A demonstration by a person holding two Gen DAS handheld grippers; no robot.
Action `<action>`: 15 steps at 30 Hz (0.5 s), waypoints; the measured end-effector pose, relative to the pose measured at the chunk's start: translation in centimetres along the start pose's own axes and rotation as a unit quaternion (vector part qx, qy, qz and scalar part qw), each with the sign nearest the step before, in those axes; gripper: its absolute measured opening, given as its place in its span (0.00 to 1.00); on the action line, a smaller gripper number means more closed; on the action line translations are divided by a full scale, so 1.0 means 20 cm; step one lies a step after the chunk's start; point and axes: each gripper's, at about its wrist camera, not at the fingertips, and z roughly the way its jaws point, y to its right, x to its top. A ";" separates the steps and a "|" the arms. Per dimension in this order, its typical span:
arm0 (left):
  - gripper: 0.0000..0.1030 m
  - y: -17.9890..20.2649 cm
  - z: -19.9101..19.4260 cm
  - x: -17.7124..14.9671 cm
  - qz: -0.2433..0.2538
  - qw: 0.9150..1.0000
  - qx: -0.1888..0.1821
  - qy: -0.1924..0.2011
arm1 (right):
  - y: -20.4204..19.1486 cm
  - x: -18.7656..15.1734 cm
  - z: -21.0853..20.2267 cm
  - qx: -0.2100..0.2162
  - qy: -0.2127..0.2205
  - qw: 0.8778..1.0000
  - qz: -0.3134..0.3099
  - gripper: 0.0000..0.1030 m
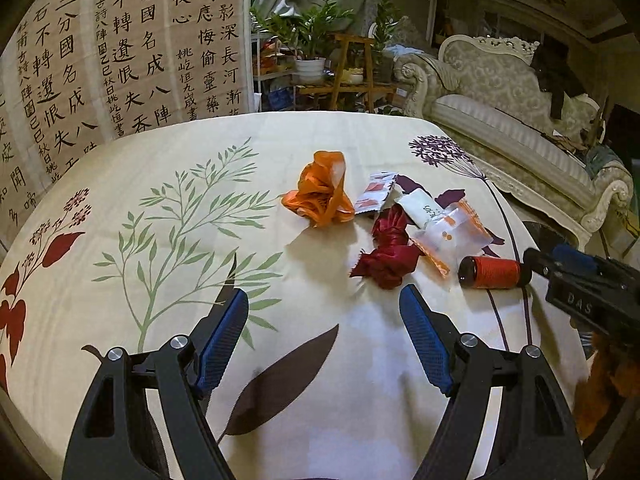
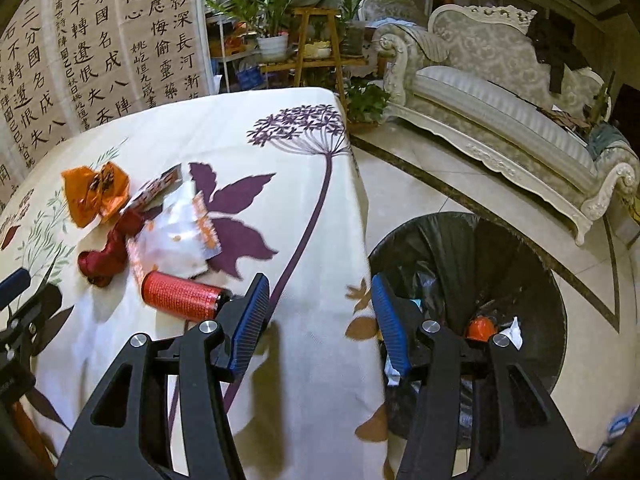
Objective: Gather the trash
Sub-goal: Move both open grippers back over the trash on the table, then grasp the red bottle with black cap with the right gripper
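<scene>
Trash lies on the flowered tablecloth (image 1: 168, 340): a crumpled orange wrapper (image 1: 320, 192), a dark red wrapper (image 1: 386, 254), white and orange packets (image 1: 444, 232) and a small bottle with a red label (image 1: 492, 273) lying on its side. My left gripper (image 1: 324, 308) is open and empty, just in front of the red wrapper. My right gripper (image 2: 320, 304) is open and empty over the table's right edge, its left finger beside the bottle (image 2: 182, 296). The black-lined trash bin (image 2: 532, 256) stands on the floor at the right, with some trash inside.
The table's right edge (image 2: 360, 216) drops to a tiled floor (image 2: 416, 184). A white ornate sofa (image 2: 500, 92) stands beyond the bin. A calligraphy screen (image 1: 120, 48) and a plant stand (image 1: 348, 68) are behind the table. The right gripper's body shows in the left wrist view (image 1: 588, 292).
</scene>
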 end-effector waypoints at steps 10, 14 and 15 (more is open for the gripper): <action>0.73 -0.07 -0.03 -0.04 -0.010 1.000 0.004 -0.002 | -0.11 -0.10 -0.10 0.013 -0.006 1.000 -0.017 0.60; 0.73 -0.10 -0.05 -0.05 -0.012 1.000 0.006 0.000 | -0.12 -0.12 -0.12 0.011 -0.001 1.000 -0.010 0.60; 0.73 -0.11 -0.06 -0.06 -0.013 1.000 0.007 0.001 | -0.12 -0.12 -0.13 0.011 0.000 1.000 -0.007 0.60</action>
